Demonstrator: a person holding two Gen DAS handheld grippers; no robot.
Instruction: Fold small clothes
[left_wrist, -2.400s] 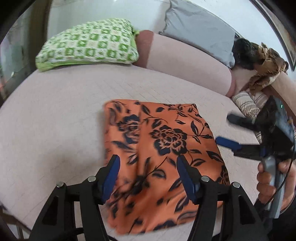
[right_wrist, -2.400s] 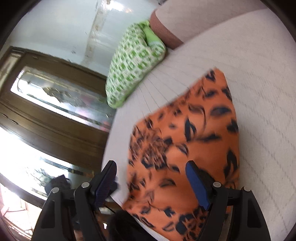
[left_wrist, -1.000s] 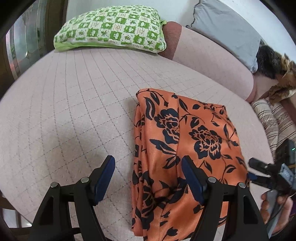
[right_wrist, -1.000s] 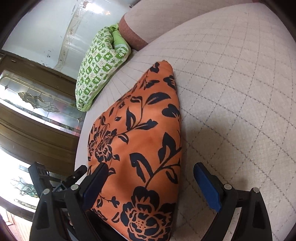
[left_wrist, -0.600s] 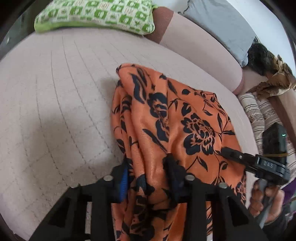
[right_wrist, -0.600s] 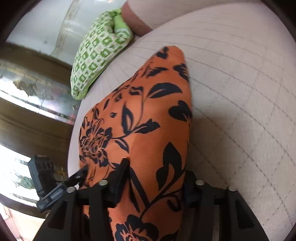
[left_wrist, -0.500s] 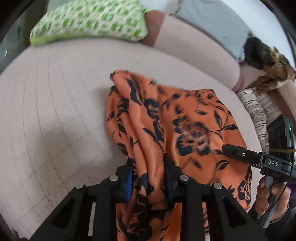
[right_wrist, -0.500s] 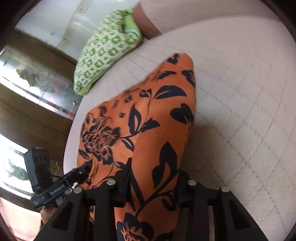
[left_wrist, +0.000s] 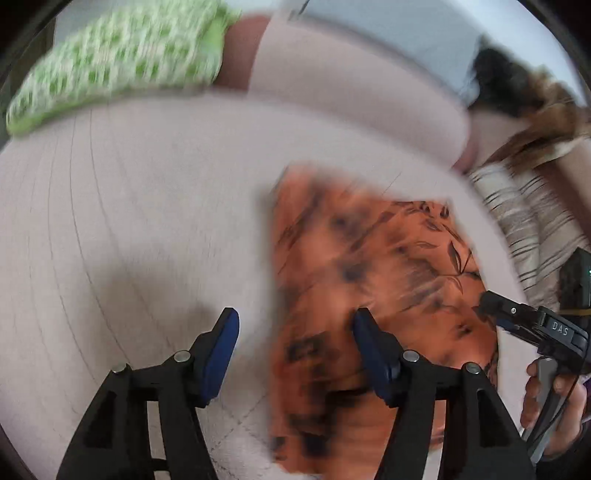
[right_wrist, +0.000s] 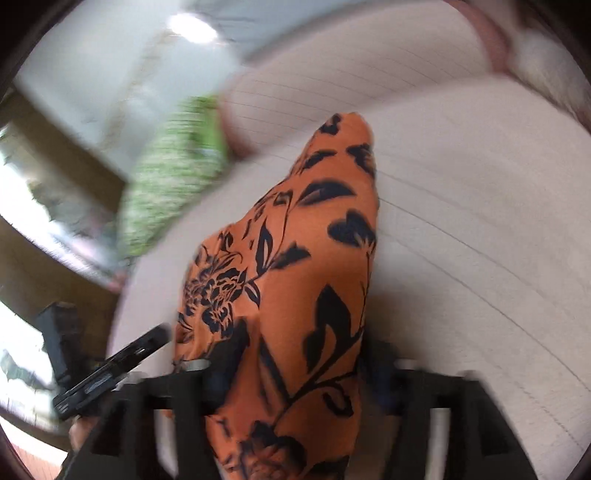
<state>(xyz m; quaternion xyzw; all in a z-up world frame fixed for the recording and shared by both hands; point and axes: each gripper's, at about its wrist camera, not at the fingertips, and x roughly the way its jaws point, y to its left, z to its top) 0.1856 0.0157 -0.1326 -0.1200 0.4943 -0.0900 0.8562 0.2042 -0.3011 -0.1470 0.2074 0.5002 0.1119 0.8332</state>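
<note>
An orange cloth with a black flower print (left_wrist: 388, 266) lies folded on the pale quilted sofa seat (left_wrist: 129, 221), blurred by motion. My left gripper (left_wrist: 295, 347) hangs over its near left edge with jaws opening; the cloth's edge lies between the blue pads (left_wrist: 221, 343), and the left pad stands off it. In the right wrist view the cloth (right_wrist: 306, 240) rises in a ridge toward the camera and fills the gap of my right gripper (right_wrist: 299, 369), whose jaws are opening too. Each gripper shows in the other's view: the right (left_wrist: 517, 321) in a hand, the left (right_wrist: 110, 369).
A green-and-white pillow (left_wrist: 122, 62) and a grey pillow (left_wrist: 388, 29) lean on the sofa back (left_wrist: 351, 96). A striped cloth (left_wrist: 528, 221) and a brown heap of fabric (left_wrist: 546, 122) lie at the right end. A wood-framed window (right_wrist: 37, 221) stands beyond the seat's edge.
Half a second ago both grippers were shut on the cloth's near edge. Now both sets of jaws stand apart, and the cloth has shifted right in the left wrist view.
</note>
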